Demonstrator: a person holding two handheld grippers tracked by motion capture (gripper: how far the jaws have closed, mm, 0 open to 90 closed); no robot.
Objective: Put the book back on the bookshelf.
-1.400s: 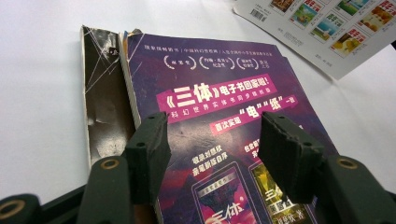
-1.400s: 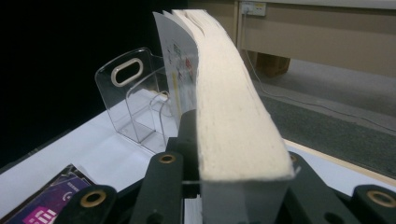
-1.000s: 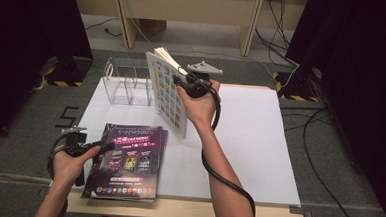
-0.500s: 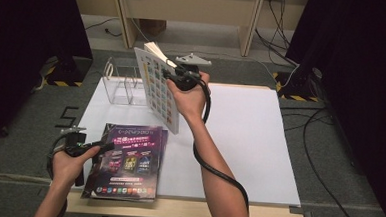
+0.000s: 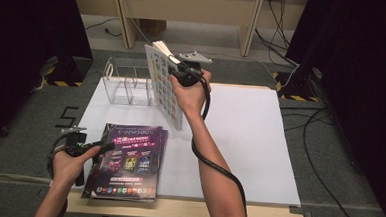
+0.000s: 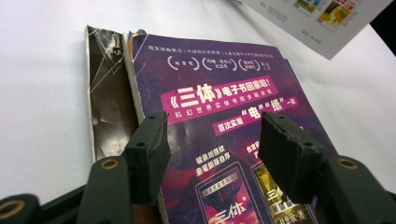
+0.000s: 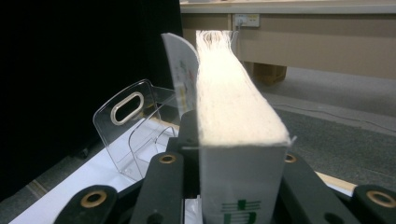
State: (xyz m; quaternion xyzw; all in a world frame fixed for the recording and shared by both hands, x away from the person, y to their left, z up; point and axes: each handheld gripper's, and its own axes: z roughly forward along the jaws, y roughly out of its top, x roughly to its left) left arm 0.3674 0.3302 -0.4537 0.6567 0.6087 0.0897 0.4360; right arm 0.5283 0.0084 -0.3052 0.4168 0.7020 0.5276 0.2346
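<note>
A: On the left, the left gripper [image 5: 110, 145] hovers released over the purple glossy magazines [image 5: 128, 160] at the near-left corner of the white worktop [image 5: 239, 136]. What about the book?

B: The right gripper [image 5: 175, 67] is clenched on the thick white book with a picture-grid cover [image 5: 164, 89], held upright in the air, just right of the clear acrylic divider rack [image 5: 125, 82].

A: I think it should keep the book vertical, align it with a slot, and lower slowly.

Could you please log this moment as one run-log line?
right hand-held gripper: shut on white book | lifted beside clear rack | left hand-held gripper: open over purple magazine
</note>
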